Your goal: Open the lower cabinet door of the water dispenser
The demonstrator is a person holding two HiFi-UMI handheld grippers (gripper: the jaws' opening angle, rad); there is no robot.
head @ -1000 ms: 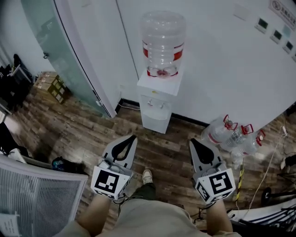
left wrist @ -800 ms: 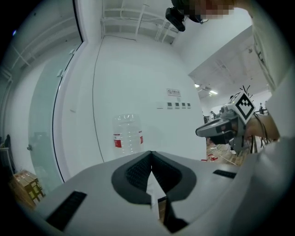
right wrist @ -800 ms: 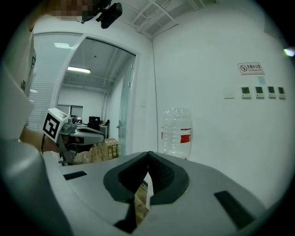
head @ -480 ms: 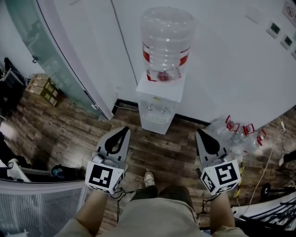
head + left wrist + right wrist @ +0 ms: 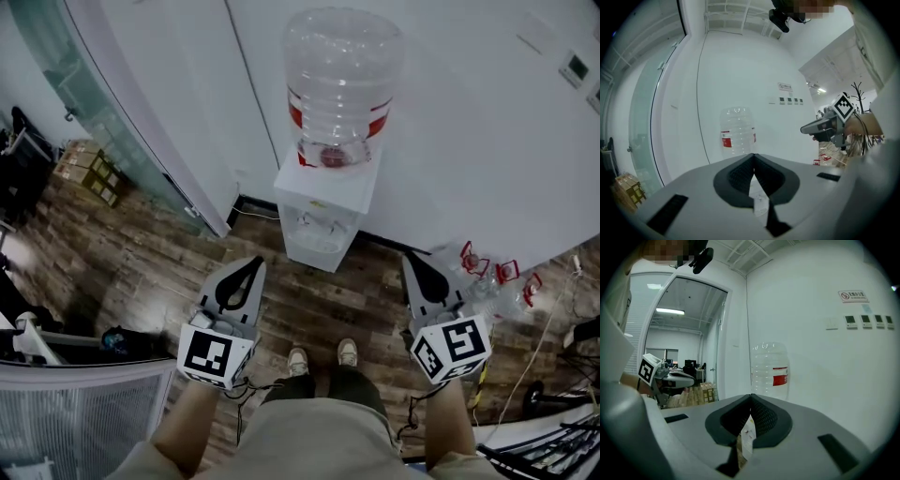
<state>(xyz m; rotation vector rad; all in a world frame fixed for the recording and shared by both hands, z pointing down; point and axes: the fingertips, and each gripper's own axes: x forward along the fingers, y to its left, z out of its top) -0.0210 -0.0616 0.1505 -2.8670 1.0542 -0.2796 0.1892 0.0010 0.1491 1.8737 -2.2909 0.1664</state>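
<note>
The floor [image 5: 141, 267] is dark wood-look plank, and the water dispenser [image 5: 323, 211] stands on it against a plain white wall [image 5: 469, 150]. The dispenser's body is white, with a clear bottle [image 5: 339, 66] upside down on top. Its lower cabinet door [image 5: 314, 251] is on the front face below the taps, seen so steeply from above that its detail cannot be made out. Left of the dispenser runs a frosted glass partition [image 5: 84, 103], with cardboard boxes [image 5: 89, 169] at its foot. Just right of the dispenser, empty bottles with red caps [image 5: 487, 277] lie on the floor by the wall.

In front of the dispenser the person's shoes [image 5: 323, 356] stand side by side. The left tool [image 5: 251, 264] and the right tool [image 5: 414, 259] are held level either side of them, both short of the dispenser and touching nothing. Each tool's jaws are closed tip to tip with nothing between them.

A red band [image 5: 337, 112] circles the bottle; no print on it can be read. Right of the dispenser, high on the wall, hang small panels [image 5: 574, 67] and a sign [image 5: 853, 296] too small to read. Each tool's cube carries black-and-white square markers.
</note>
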